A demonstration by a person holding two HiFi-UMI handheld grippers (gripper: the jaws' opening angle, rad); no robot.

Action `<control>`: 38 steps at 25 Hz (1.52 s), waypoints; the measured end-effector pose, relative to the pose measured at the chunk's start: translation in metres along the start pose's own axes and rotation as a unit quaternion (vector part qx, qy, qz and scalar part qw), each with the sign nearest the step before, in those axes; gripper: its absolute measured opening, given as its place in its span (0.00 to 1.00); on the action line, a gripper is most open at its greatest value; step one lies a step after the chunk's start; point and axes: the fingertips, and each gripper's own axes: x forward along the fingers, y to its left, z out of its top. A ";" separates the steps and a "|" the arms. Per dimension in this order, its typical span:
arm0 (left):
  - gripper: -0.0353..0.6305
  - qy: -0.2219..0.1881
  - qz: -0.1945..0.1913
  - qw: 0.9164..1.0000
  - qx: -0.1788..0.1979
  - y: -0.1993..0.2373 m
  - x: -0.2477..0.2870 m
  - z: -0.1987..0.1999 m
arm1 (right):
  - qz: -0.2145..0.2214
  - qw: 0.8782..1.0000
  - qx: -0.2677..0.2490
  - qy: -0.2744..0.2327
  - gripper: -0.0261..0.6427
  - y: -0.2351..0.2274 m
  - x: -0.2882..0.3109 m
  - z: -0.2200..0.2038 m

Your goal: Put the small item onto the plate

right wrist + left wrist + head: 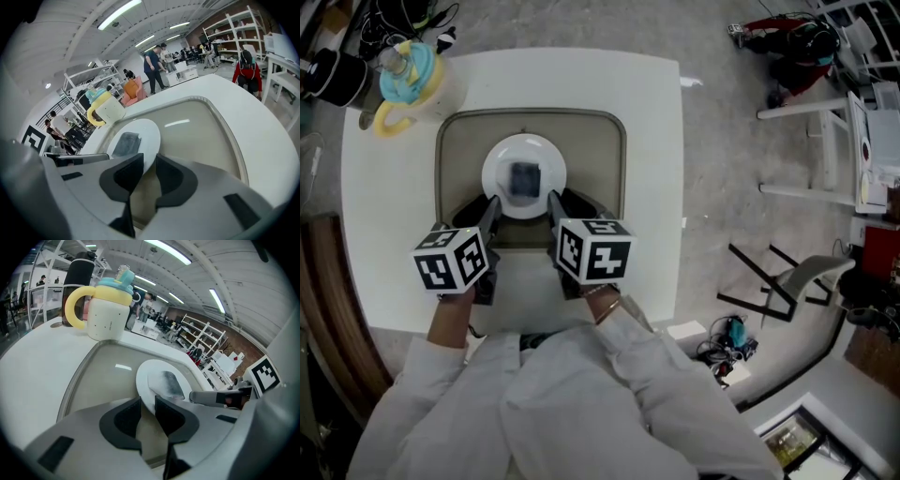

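White table (pixel 656 141) round tray (pixel 602 173); plate (pixel 495 169) with small item (pixel 524 178), left tool (pixel 147 399) and right tool (pixel 150 157) narrowly ajar, empty, at rim.

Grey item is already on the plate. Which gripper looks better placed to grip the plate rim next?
Right, narrowly. Both grippers stand open at the near rim of the plate; in the head view the right gripper reaches slightly further over it than the left gripper.

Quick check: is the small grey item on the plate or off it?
On the plate. The small grey item lies flat in the middle of the white plate, well inside its rim, in all three views.
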 end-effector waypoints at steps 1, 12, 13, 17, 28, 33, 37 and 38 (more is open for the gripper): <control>0.17 0.001 0.002 1.000 0.001 0.000 0.000 0.000 | -0.005 1.000 -0.003 -0.001 0.15 0.000 0.000 0.000; 0.17 -0.006 0.001 1.000 -0.001 0.003 -0.010 0.001 | 0.006 1.000 0.012 0.003 0.15 0.000 -0.004 0.000; 0.17 -0.009 0.000 1.000 0.000 0.002 -0.012 0.001 | 0.005 1.000 0.014 0.001 0.15 0.000 -0.006 0.000; 0.17 -0.024 -0.009 1.000 0.000 -0.002 -0.022 0.002 | -0.002 1.000 0.013 -0.018 0.15 -0.001 -0.018 0.005; 0.14 -0.089 -0.065 0.993 0.050 -0.036 -0.080 0.005 | 0.061 0.996 -0.022 -0.068 0.14 0.044 -0.074 -0.004; 0.10 -0.113 -0.105 0.986 0.070 -0.060 -0.114 -0.012 | 0.134 0.986 -0.050 -0.088 0.09 0.082 -0.111 -0.027; 0.08 -0.122 -0.118 0.981 0.092 -0.078 -0.138 -0.025 | 0.172 0.978 -0.053 -0.105 0.08 0.098 -0.143 -0.035; 0.08 -0.124 -0.123 0.980 0.097 -0.083 -0.143 -0.028 | 0.177 0.977 -0.061 -0.104 0.08 0.102 -0.150 -0.038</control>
